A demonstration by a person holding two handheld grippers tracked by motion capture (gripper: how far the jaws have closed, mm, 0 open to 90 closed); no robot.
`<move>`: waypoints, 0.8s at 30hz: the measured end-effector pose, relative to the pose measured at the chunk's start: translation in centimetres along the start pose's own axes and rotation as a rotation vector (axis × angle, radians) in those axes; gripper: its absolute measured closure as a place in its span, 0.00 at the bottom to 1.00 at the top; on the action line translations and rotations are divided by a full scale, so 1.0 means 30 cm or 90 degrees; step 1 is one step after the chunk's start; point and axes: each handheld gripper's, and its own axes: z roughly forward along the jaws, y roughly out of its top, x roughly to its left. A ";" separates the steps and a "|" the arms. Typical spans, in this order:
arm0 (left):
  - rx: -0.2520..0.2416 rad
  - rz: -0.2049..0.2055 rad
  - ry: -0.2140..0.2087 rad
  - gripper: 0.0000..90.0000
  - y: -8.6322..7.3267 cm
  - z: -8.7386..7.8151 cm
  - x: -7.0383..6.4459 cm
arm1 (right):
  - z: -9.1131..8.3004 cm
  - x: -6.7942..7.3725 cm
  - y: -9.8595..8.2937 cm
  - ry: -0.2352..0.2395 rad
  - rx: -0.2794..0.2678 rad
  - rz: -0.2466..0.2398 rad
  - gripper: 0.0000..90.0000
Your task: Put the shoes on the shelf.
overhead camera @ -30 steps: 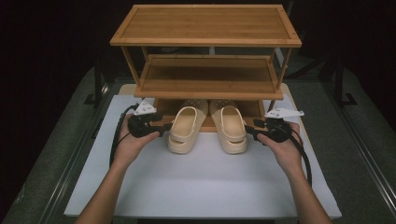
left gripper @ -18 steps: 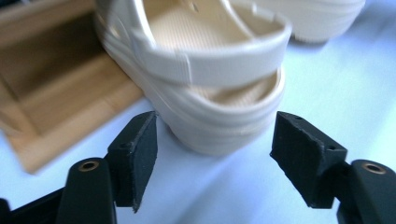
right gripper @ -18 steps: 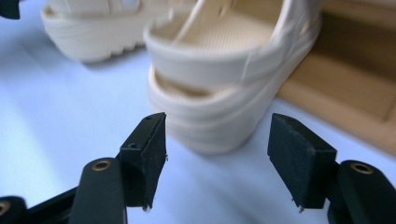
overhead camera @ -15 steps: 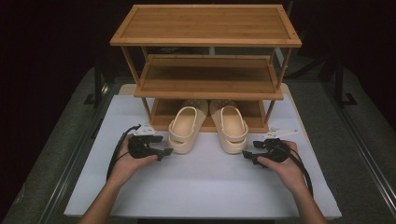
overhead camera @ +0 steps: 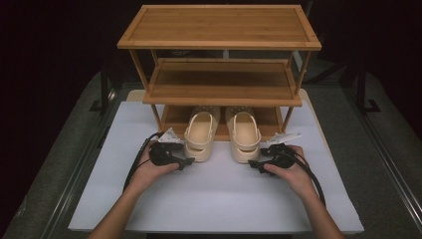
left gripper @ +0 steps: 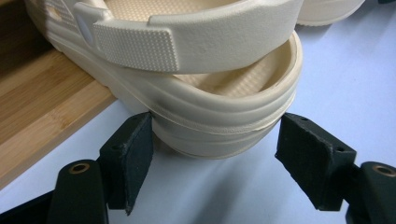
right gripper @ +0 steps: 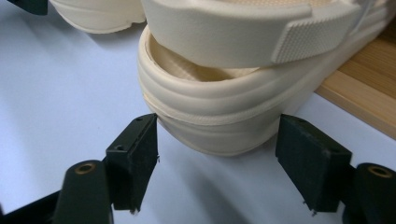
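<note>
A three-tier bamboo shoe rack (overhead camera: 219,30) stands on a white table mat (overhead camera: 219,199), grey floor (overhead camera: 388,149) either side, darkness behind.

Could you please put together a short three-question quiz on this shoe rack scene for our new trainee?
1. True or false: both grippers are clamped shut on the clogs.
2. Where do the toes of the two clogs lie? A) top shelf B) middle shelf C) bottom shelf
3. Which part of the left clog lies between the left gripper's open jaws?

Key
1. False: the left gripper and right gripper are both open, with the right clog unclamped.
2. C, the rack's bottom shelf.
3. The heel.
</note>
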 end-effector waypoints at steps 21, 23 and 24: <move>-0.007 -0.008 0.001 0.30 0.117 0.148 0.020 | 0.110 -0.030 0.094 -0.006 -0.002 0.008 0.33; -0.004 -0.013 0.008 0.30 0.129 0.158 0.022 | 0.116 -0.035 0.104 -0.013 0.002 0.013 0.33; -0.006 -0.014 0.009 0.30 0.133 0.163 0.026 | 0.118 -0.040 0.109 -0.017 0.004 0.014 0.33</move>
